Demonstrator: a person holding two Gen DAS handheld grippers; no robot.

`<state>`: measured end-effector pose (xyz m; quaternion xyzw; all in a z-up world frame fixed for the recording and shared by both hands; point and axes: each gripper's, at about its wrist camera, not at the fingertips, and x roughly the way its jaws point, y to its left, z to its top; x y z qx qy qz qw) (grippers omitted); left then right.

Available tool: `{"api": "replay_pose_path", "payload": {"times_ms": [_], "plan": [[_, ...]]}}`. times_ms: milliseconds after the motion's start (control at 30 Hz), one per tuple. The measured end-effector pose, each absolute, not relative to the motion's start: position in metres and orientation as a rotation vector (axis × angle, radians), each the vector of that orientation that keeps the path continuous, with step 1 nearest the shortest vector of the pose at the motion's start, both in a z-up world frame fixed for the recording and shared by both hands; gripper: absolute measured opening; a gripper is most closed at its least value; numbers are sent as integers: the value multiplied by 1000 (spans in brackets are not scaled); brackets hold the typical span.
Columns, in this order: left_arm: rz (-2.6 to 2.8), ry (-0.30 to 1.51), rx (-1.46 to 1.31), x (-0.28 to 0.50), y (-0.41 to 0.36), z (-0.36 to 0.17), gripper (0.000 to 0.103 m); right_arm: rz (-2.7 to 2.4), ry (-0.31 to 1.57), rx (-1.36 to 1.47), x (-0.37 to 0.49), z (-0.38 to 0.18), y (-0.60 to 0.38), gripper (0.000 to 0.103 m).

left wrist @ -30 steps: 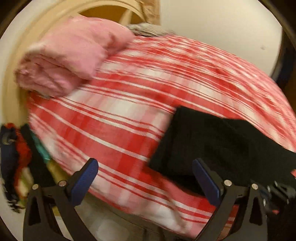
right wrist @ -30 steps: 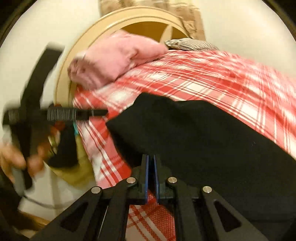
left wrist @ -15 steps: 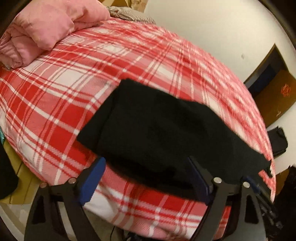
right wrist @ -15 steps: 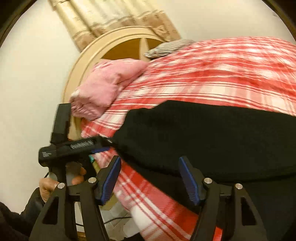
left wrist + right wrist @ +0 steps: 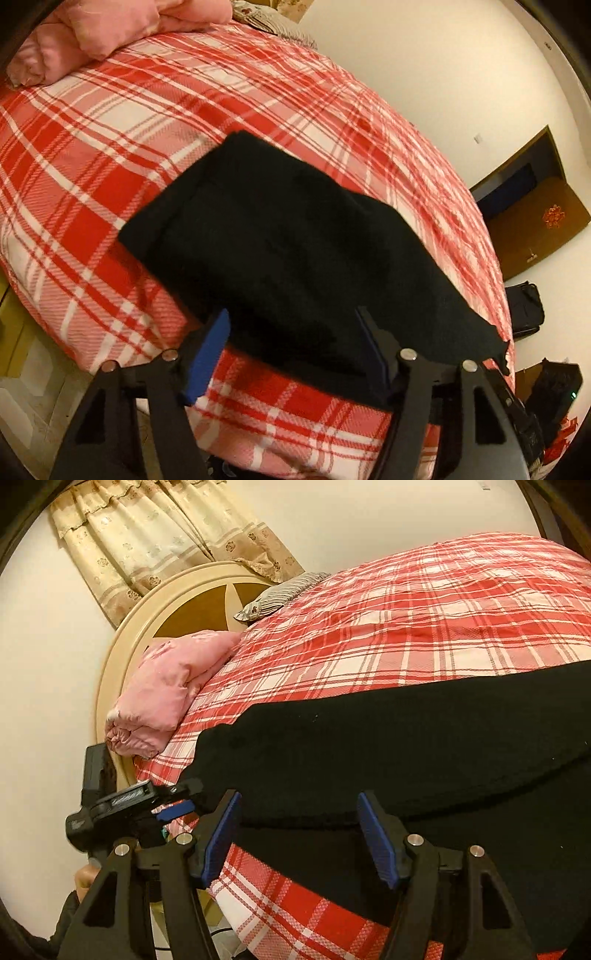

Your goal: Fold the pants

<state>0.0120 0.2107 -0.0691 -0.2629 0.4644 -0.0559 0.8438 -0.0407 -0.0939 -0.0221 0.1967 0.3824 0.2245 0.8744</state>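
The black pants (image 5: pixel 288 243) lie folded into a flat slab on the red and white plaid bed cover (image 5: pixel 92 147). In the left wrist view my left gripper (image 5: pixel 295 354) is open at the near edge of the pants, its blue pads on either side of the fabric edge. In the right wrist view the pants (image 5: pixel 388 746) fill the lower right, and my right gripper (image 5: pixel 299 842) is open over their near edge. The left gripper (image 5: pixel 173 805) also shows there at the pants' left corner, held by a hand (image 5: pixel 86 878).
A pink folded blanket (image 5: pixel 173 698) and a striped pillow (image 5: pixel 280 594) lie by the round cream headboard (image 5: pixel 122 657). Curtains (image 5: pixel 159 542) hang behind it. Past the bed's far side stand a dark doorway (image 5: pixel 528 218) and dark bags (image 5: pixel 524 310) on the floor.
My right gripper went from shut to open. The left gripper swung right from the bed's edge toward the pants and now sits at their near edge. The pants lie flatter.
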Motion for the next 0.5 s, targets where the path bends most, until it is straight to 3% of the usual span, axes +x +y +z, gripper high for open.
{"api": "replay_pose_path", "payload": {"times_ms": [167, 233, 300, 367, 500], "plan": [[-76, 929, -702, 30, 234, -78, 69, 433, 779, 417, -47, -20, -109, 66], [-91, 877, -782, 30, 240, -80, 65, 390, 764, 434, -51, -19, -127, 66], [-93, 845, -805, 28, 242, -80, 40, 338, 754, 464, -56, -18, -148, 66], [-101, 835, -792, 28, 241, -79, 24, 287, 748, 507, -62, -20, -173, 66], [-96, 818, -739, 27, 238, -66, 24, 131, 732, 607, -74, -28, -234, 66]]}}
